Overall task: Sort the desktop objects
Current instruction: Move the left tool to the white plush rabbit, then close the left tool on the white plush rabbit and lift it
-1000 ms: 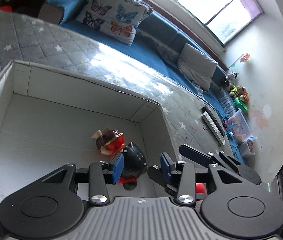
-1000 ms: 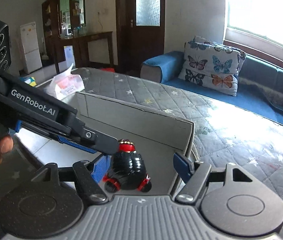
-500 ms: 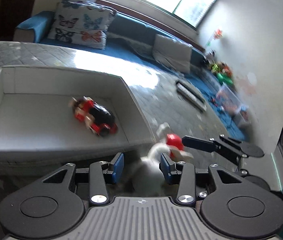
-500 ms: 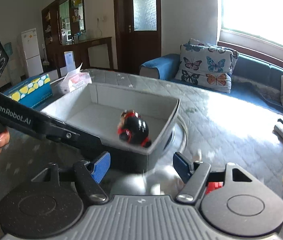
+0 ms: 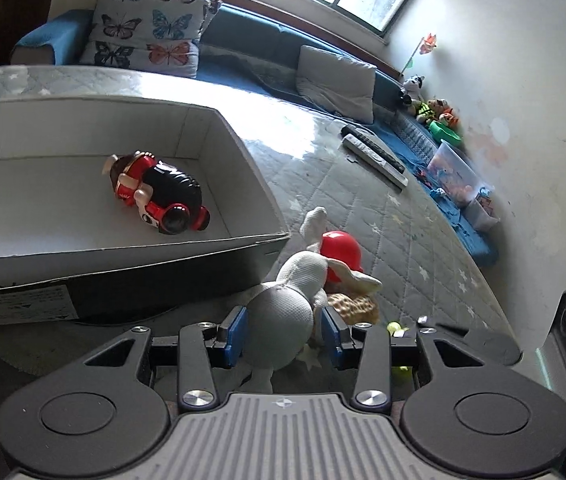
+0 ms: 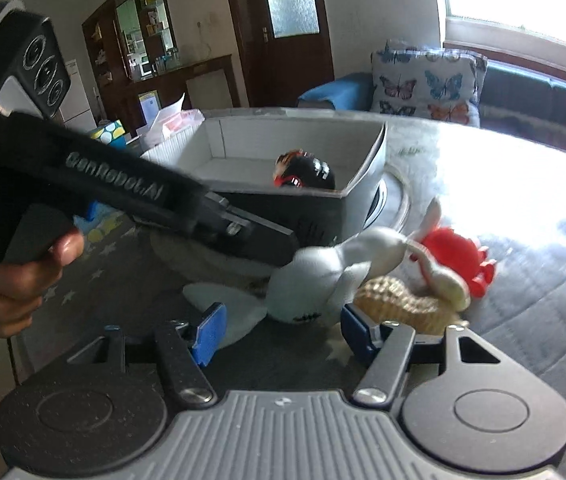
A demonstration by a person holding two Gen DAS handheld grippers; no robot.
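My left gripper (image 5: 283,336) straddles the soft grey knitted plush shark (image 5: 283,316), blue pads spread either side of it.

It lies on the quilted grey star-patterned cover (image 5: 363,184), beside the shallow white cardboard box (image 5: 131,250) holding a glossy red-and-black plastic toy (image 5: 159,196). My right gripper (image 6: 279,330) hangs open just short of the shark, with bare quilt to the right.

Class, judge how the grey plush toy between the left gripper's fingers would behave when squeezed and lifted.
The grey plush toy looks knitted and stuffed, so it probably squashes and weighs little. Its thin limbs would likely dangle. The left gripper straddles its rounded body, which seems unlikely to slip.
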